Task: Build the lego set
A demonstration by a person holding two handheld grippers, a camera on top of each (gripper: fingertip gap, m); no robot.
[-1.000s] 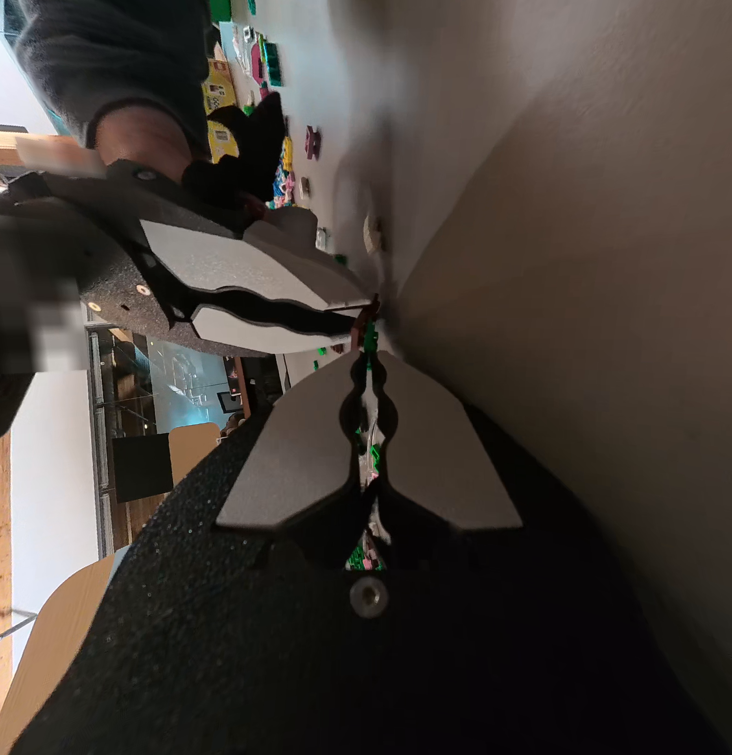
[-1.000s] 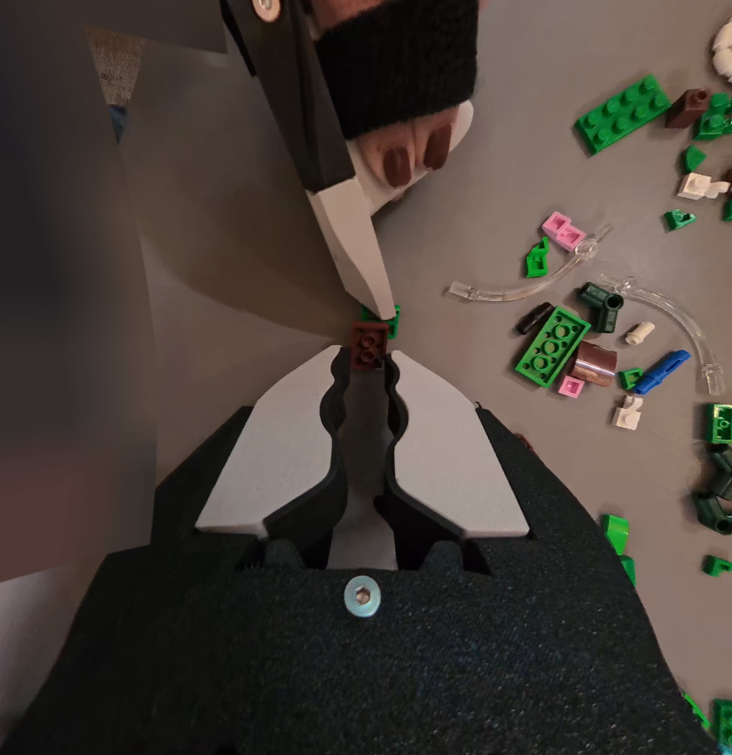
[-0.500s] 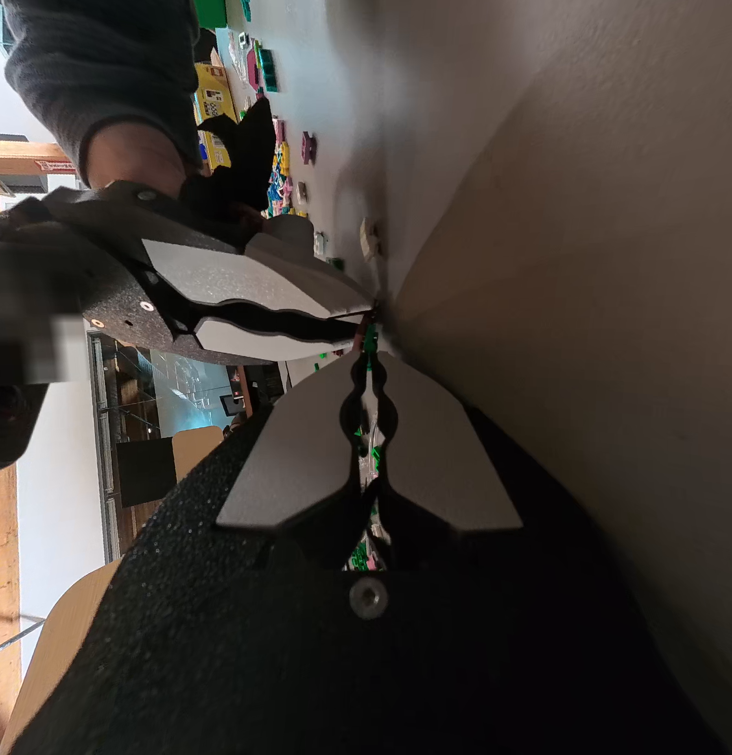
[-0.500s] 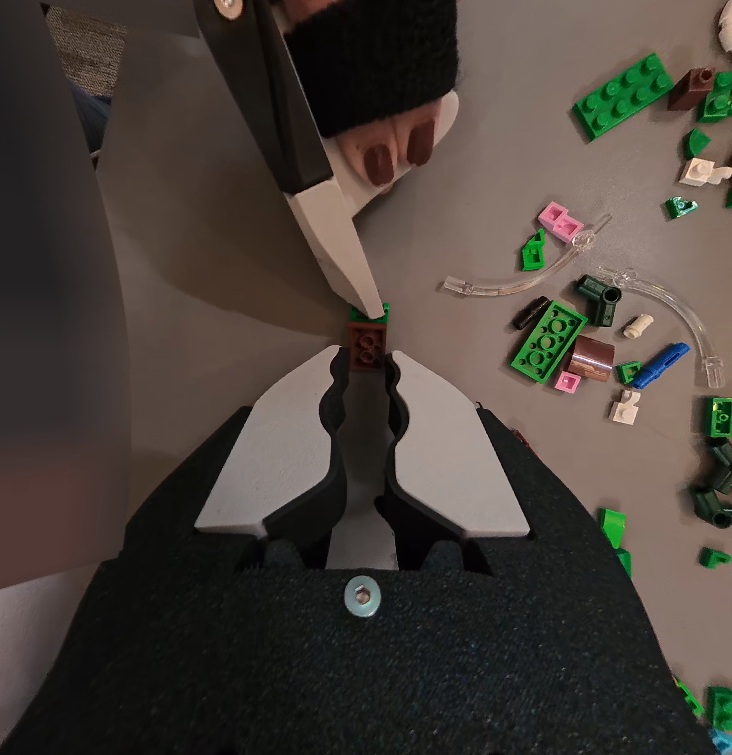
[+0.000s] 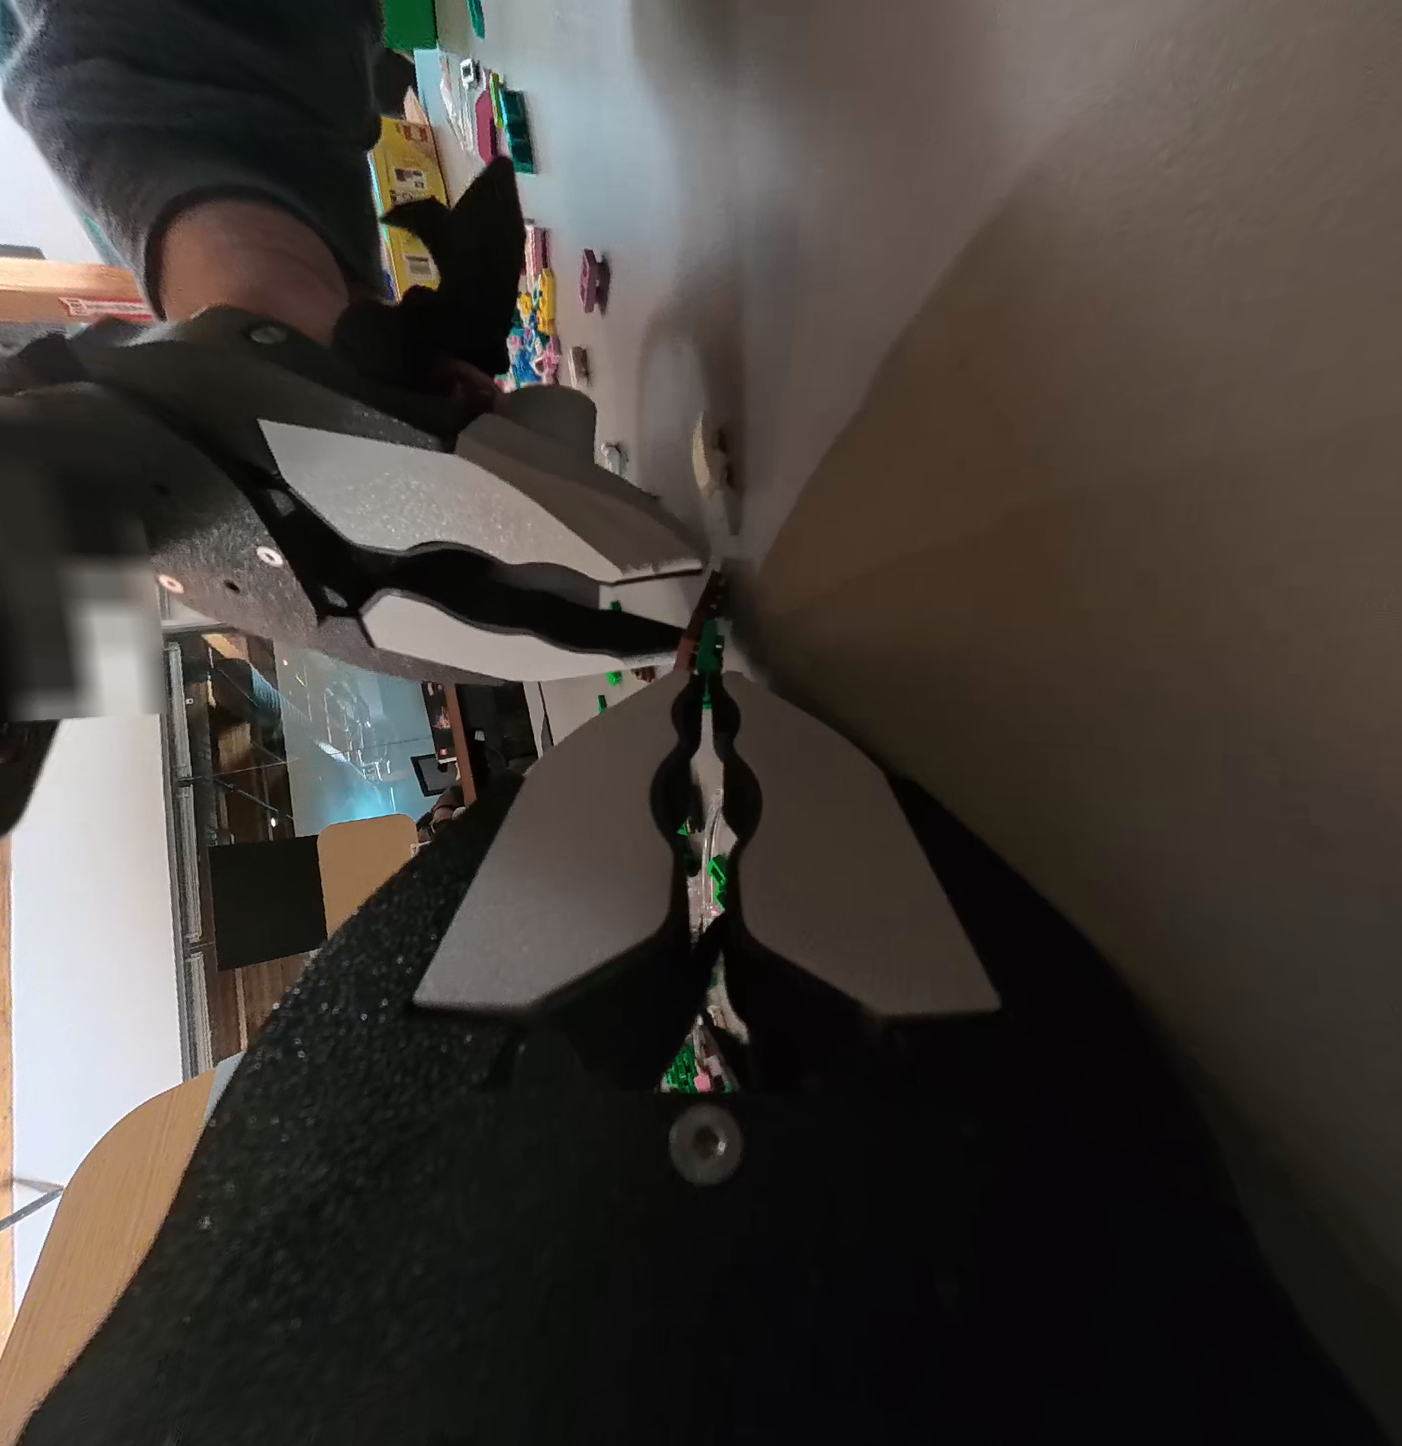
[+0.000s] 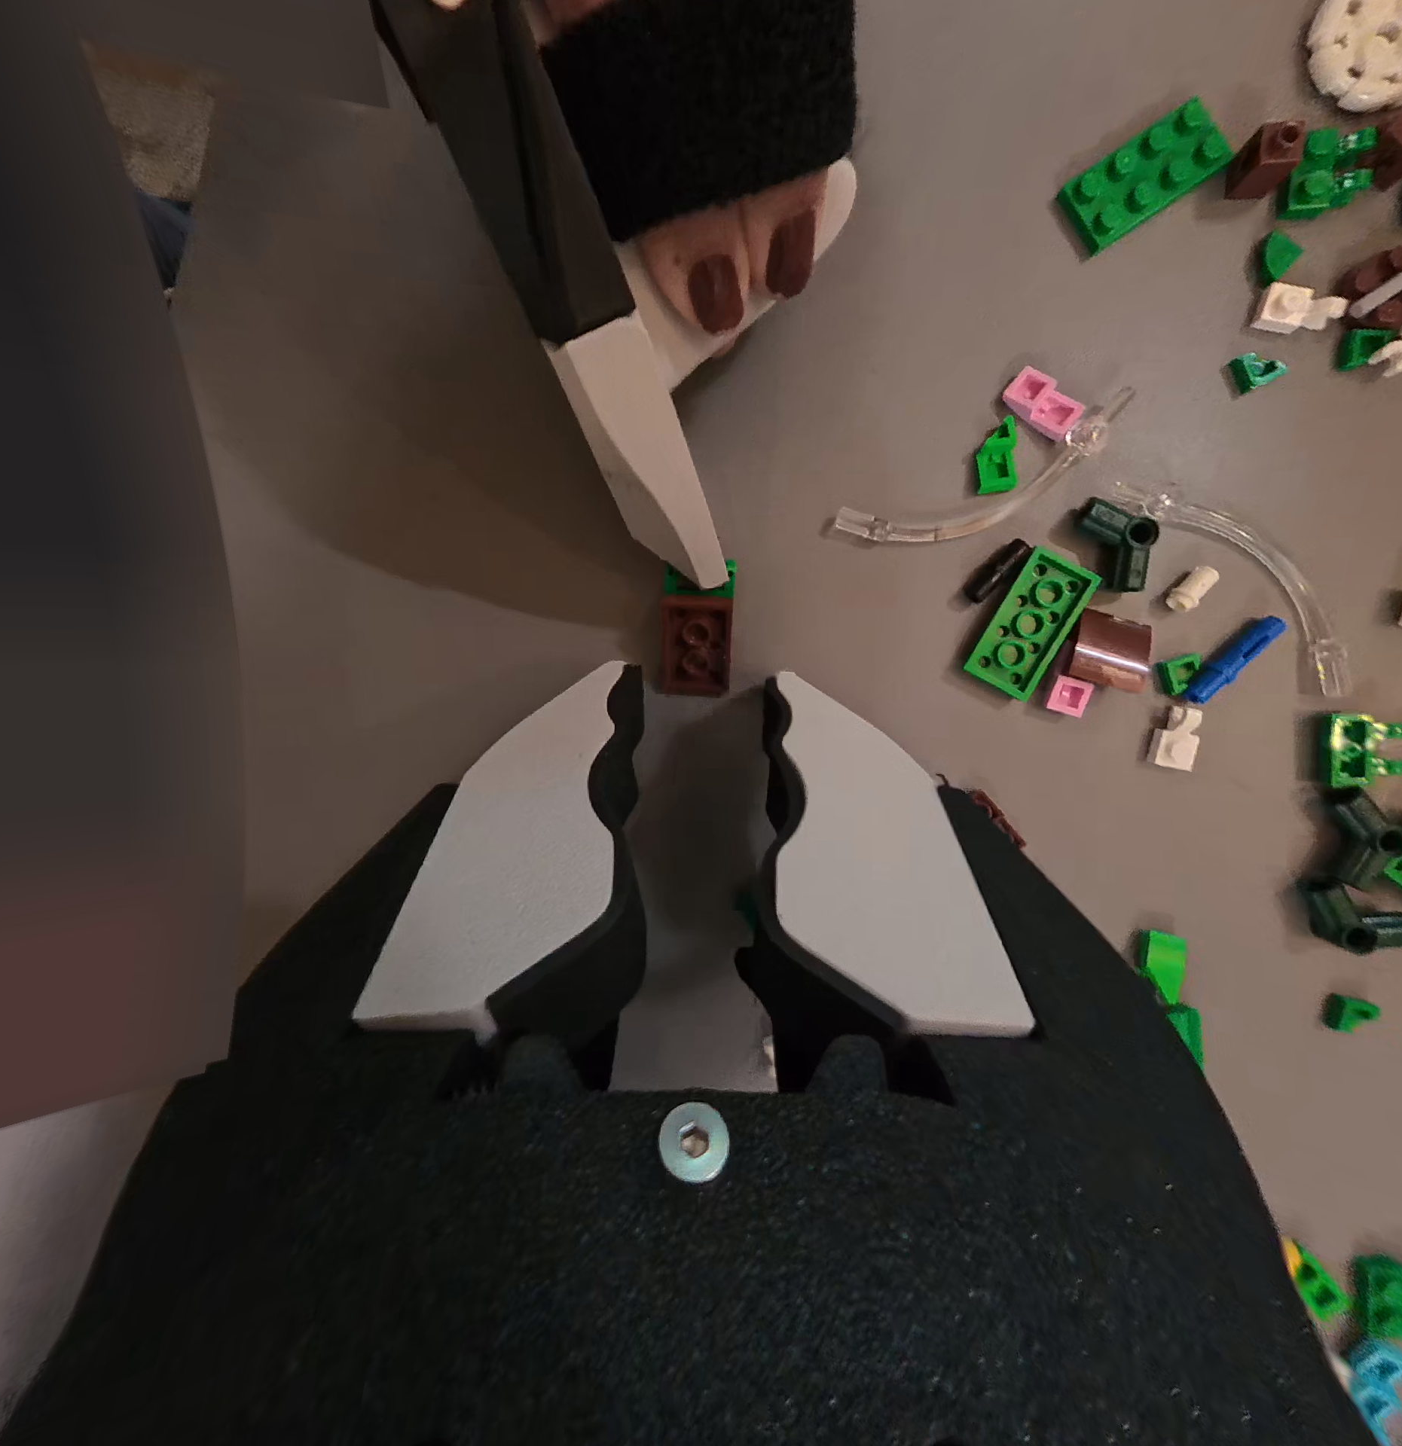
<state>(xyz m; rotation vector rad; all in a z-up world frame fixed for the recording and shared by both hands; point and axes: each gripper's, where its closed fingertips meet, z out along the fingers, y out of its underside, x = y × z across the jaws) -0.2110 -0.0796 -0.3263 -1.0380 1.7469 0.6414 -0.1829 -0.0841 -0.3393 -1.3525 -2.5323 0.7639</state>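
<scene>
A small brown brick [image 6: 696, 645] lies studs-up on the grey table [image 6: 877, 352], joined end to end with a small green piece [image 6: 674, 577]. My right gripper [image 6: 701, 679] is open, its tips on either side of the brick's near end, with small gaps showing. My left gripper [image 5: 705, 679] is shut on the green piece [image 5: 709, 656]; in the right wrist view it [image 6: 666, 501] comes down from above onto that piece. In the left wrist view the right gripper [image 5: 686, 606] reaches in from the left, and the brown brick [image 5: 690, 643] is mostly hidden.
Loose pieces lie to the right: a green plate [image 6: 1144, 184], an upturned green plate [image 6: 1030, 622], clear curved tubes [image 6: 964, 520], pink bits [image 6: 1042, 399], a blue pin [image 6: 1234, 657], dark green connectors [image 6: 1355, 884]. A gloved hand [image 6: 705, 102] holds the left gripper.
My right gripper has opened and let go of the brown brick, which now rests on the table against the green piece. The left gripper stays shut on the green piece.
</scene>
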